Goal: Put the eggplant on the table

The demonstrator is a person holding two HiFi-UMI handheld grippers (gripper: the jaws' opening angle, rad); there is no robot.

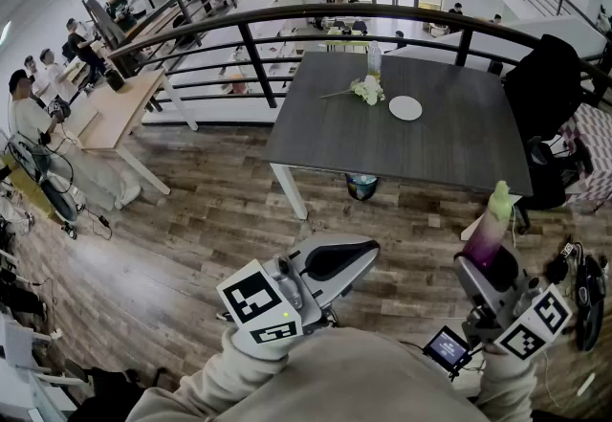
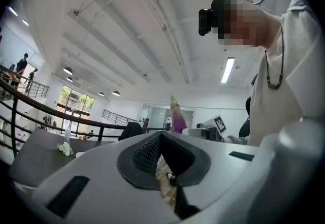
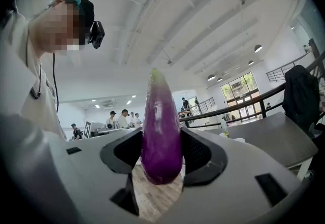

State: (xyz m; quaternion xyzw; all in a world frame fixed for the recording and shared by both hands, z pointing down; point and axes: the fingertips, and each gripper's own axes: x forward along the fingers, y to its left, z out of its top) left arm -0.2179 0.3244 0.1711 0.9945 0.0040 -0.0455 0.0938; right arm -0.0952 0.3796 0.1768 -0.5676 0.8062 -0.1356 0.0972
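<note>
Purple eggplant (image 3: 161, 131) stood upright, pinched low in the right hand-held gripper (image 3: 161, 156) (left hand-held gripper (image 2: 161, 153) closed, empty), well short of the table (image 1: 449, 147); top-heavy, it could tilt and slip free.

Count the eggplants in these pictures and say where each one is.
1. The eggplant stands upright, clamped in the right claw, short of the dark table. None lies on that table; the far desks are too small to check.
</note>
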